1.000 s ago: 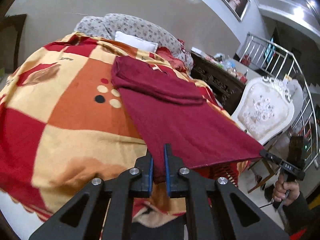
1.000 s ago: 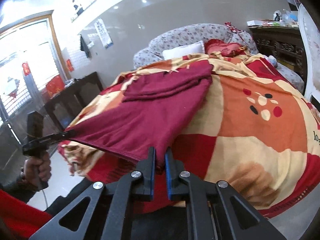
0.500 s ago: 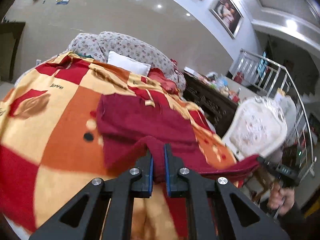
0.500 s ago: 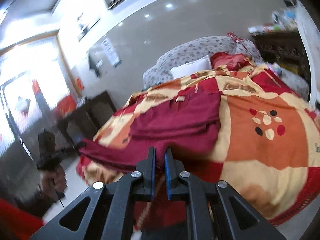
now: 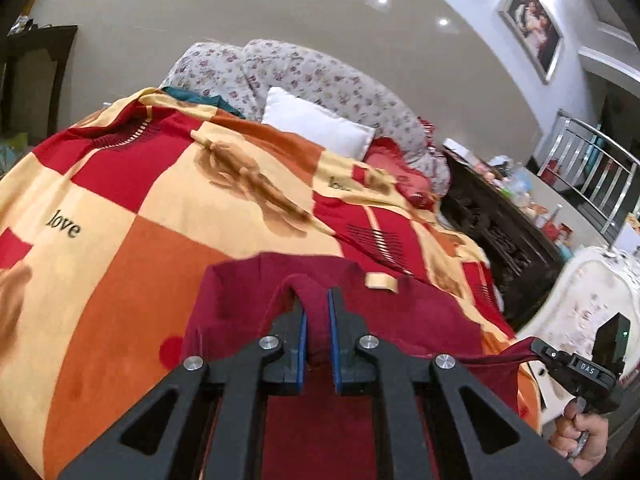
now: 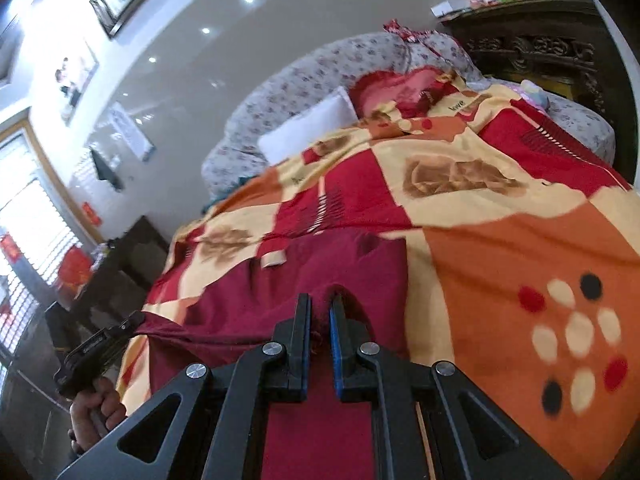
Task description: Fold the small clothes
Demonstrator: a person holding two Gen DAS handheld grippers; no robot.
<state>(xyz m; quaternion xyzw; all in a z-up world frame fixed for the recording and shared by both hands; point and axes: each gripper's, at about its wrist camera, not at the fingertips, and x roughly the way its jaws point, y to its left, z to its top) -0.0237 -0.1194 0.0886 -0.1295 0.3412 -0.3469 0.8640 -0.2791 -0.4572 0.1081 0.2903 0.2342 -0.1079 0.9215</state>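
Observation:
A dark red garment [image 5: 420, 320] lies on the patterned bed blanket [image 5: 140, 260], partly folded, with a cream neck label [image 5: 382, 281] showing at its far end. My left gripper [image 5: 317, 304] is shut on a bunched hem corner of the garment, held over its far part. My right gripper [image 6: 319, 312] is shut on the other hem corner of the same garment [image 6: 328, 276]. Each gripper shows in the other's view: the right one [image 5: 540, 350] at lower right, the left one [image 6: 132, 322] at lower left, with the hem stretched between them.
A white pillow [image 5: 316, 124] and a floral bolster [image 5: 320, 76] lie at the bed's head. A dark carved cabinet [image 5: 500, 236] with clutter and a white chair [image 5: 588, 300] stand to the right of the bed. A dark side table [image 6: 120, 272] stands on the left.
Both grippers have carried the garment's near hem up and forward over the bed toward its collar end, doubling the garment over itself. Both stayed shut on the cloth.

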